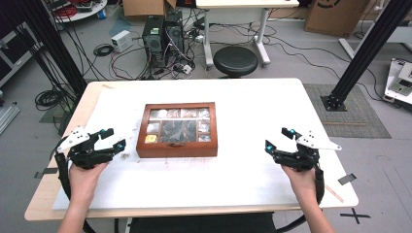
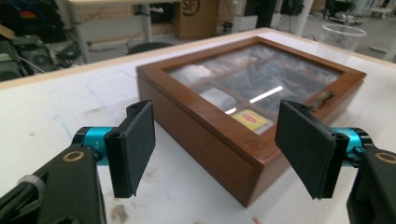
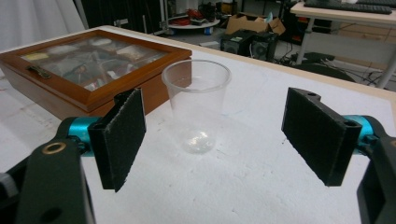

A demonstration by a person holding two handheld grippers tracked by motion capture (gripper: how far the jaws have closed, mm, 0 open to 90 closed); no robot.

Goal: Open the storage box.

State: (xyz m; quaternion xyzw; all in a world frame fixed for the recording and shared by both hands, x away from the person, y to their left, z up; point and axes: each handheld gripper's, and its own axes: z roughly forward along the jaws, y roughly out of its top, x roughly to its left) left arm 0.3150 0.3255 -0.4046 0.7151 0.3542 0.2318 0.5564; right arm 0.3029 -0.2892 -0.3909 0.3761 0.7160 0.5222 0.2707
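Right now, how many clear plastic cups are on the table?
1. The clear plastic cup stands upright on the white table, beside the wooden tea box, ahead of the right hand-held gripper. It is hard to make out in the high view.

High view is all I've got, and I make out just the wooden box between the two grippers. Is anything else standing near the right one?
Observer: Yes. A clear plastic cup stands upright on the table, just ahead of the right gripper.
Operator: Anything inside it?
Observer: It looks empty. The fingers are wide open on either side of the line to it, and they do not touch it.
Operator: And how does the box fasten?
Observer: A small metal latch sits on the edge of the glass lid. The box is shut.
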